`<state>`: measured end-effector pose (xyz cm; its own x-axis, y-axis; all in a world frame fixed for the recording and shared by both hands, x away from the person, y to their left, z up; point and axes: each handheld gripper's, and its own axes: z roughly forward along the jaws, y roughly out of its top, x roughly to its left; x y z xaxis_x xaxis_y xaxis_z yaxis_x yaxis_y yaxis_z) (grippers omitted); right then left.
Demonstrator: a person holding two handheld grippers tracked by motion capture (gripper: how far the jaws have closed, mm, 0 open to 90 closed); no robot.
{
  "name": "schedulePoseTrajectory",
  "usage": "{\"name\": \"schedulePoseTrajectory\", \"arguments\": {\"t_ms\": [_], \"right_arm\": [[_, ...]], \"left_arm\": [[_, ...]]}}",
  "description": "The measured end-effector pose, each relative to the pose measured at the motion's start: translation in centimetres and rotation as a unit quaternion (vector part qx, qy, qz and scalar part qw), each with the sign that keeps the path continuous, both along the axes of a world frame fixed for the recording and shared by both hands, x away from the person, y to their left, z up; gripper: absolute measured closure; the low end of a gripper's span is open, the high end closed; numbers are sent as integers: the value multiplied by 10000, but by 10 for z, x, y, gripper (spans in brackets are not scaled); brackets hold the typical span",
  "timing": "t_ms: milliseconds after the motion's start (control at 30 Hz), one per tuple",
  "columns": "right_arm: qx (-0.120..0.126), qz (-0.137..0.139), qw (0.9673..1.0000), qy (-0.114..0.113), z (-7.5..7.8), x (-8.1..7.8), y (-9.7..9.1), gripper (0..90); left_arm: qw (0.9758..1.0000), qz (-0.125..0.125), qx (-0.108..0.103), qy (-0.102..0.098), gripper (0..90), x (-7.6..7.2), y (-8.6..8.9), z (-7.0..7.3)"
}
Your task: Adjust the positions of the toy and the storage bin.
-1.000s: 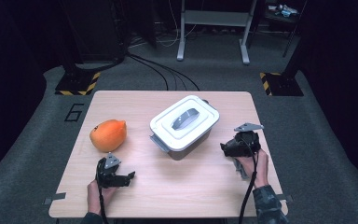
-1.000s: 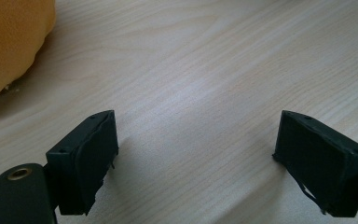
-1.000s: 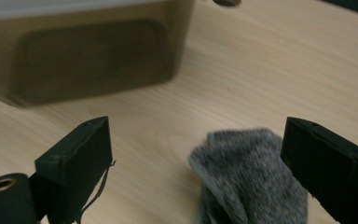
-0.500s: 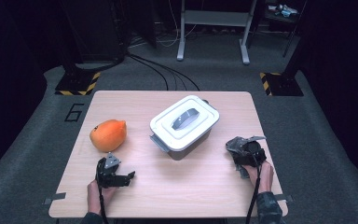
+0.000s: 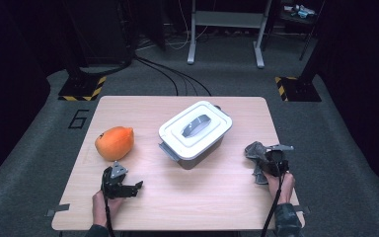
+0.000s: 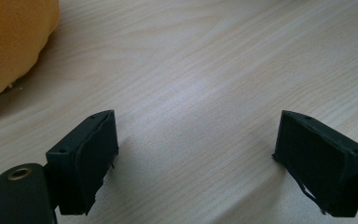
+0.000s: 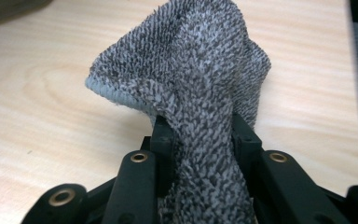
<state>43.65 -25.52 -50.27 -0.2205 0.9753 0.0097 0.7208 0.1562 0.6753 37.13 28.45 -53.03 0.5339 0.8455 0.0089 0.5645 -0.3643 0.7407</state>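
The right gripper [image 5: 265, 160] had just been closing, and its fingers [image 7: 165, 135] were clenched on a bunched grey cloth [image 7: 200, 88], pinched upward, likely ready for lifting off the bench [image 5: 212, 187]. The left gripper [image 5: 128, 187] rested with fingers [image 6: 86, 161] spread and nothing between them, the orange fruit [image 5: 114, 143] near, beyond them. The cloth's lower part was hidden behind the right fingers, and the lidded box [image 5: 196, 132] concealed its contents.
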Motion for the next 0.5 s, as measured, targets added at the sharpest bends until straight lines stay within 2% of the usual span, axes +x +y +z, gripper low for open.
{"name": "schedulePoseTrajectory", "arguments": {"t_ms": [100, 133, 267, 500], "right_arm": [[2, -79, 9999, -63, 8, 3, -5, 684], [-135, -72, 9998, -117, 12, 6, -7, 682], [-227, -90, 9996, -130, 18, 14, -10, 675], [-514, -157, 9986, 16, 19, 35, -14, 629]], "left_arm": [[10000, -2, 2, -1, 129, 0, 0, 0], [10000, -2, 2, -1, 129, 0, 0, 0], [10000, -1, 3, -1, 129, 0, 0, 0], [10000, -3, 2, -1, 129, 0, 0, 0]]}}
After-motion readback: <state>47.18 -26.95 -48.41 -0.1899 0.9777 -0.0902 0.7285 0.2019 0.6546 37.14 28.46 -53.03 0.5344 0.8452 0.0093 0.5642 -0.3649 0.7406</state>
